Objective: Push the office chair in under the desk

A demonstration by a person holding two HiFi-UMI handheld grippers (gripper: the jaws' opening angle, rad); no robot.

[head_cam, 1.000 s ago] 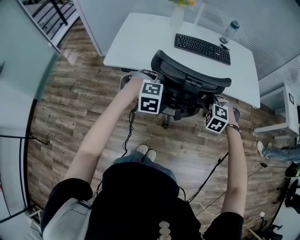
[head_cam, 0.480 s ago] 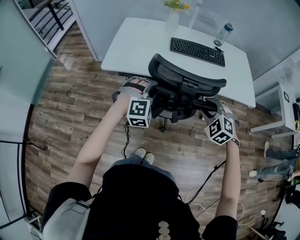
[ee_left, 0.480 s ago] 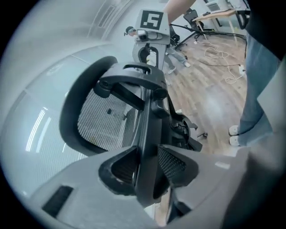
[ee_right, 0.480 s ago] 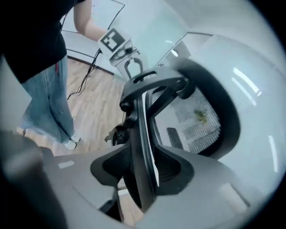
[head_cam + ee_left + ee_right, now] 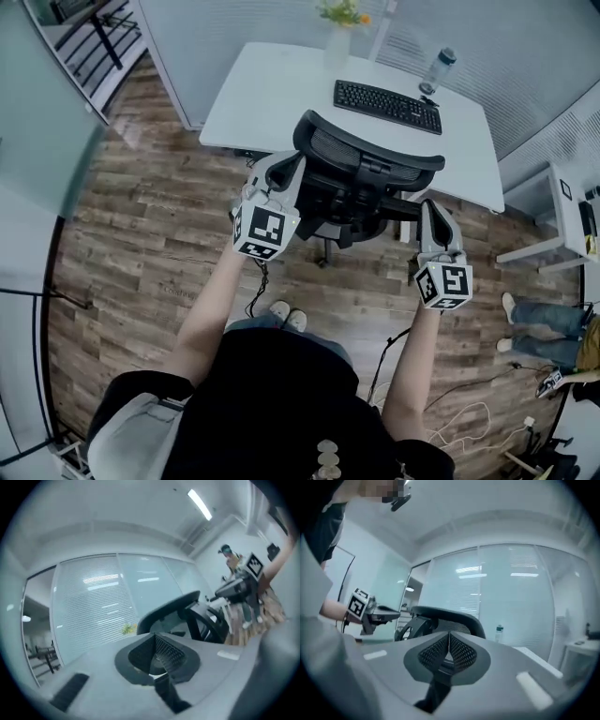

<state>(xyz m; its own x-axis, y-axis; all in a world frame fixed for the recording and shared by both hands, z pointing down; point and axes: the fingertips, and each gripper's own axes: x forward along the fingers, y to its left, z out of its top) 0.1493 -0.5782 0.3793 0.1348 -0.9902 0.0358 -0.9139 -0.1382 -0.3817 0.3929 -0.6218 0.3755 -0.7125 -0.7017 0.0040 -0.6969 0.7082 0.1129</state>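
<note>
The black mesh office chair (image 5: 361,178) stands at the front edge of the white desk (image 5: 272,94), its seat partly under the top and its backrest toward me. My left gripper (image 5: 289,165) hangs by the chair's left side, tips near the backrest, shut with nothing in it. My right gripper (image 5: 426,206) is off the chair's right armrest; its jaws are closing, the pads meet and nothing lies between them. The left gripper view shows the left gripper (image 5: 154,638) shut, with the chair's backrest (image 5: 171,609) beyond. In the right gripper view the right gripper (image 5: 449,638) points past the backrest (image 5: 445,616).
A black keyboard (image 5: 388,105), a water bottle (image 5: 436,67) and a vase of flowers (image 5: 339,33) stand on the desk. Cables (image 5: 450,412) trail over the wood floor behind me. Another person's legs (image 5: 544,323) and a white side table (image 5: 562,216) are at the right.
Both grippers have come off the chair's armrests and drawn back toward me, and their jaws have closed. The chair sits a little closer to the desk.
</note>
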